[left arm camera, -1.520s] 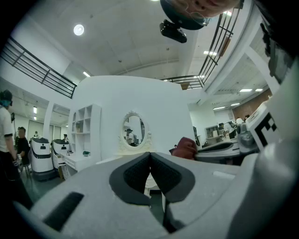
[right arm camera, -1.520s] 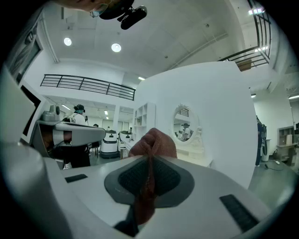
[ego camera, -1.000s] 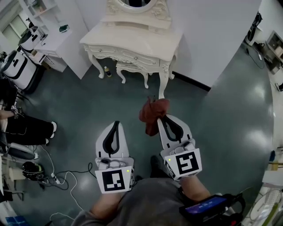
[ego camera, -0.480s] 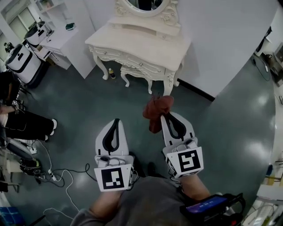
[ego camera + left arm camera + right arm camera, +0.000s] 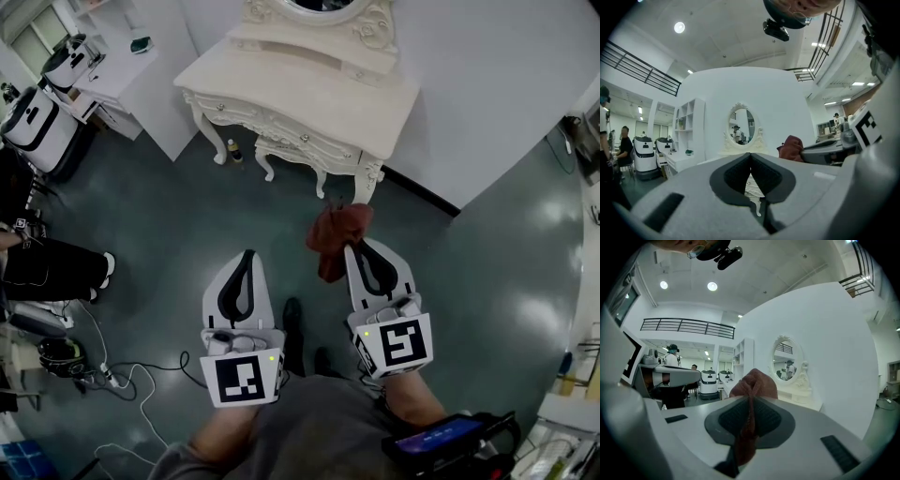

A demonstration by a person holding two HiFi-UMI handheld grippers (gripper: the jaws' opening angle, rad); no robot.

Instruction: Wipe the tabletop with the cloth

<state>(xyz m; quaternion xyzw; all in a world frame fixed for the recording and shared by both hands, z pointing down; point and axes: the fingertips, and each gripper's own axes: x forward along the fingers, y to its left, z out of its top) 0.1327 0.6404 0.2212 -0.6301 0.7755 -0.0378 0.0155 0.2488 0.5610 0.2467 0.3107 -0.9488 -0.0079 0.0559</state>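
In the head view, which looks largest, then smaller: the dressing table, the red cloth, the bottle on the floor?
1. dressing table, largest
2. red cloth, though nearer the camera
3. bottle, smallest

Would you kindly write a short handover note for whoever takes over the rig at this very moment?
Right tool: shut on the red cloth, which hangs bunched from its tip above the floor.
Left tool: shut, nothing in it.
The white dressing table stands ahead against the wall. Both tools are short of it, and the cloth is not touching its top.
Done: cloth is gripped.
Left: step up to the table, lay the cloth on the top and wipe it.
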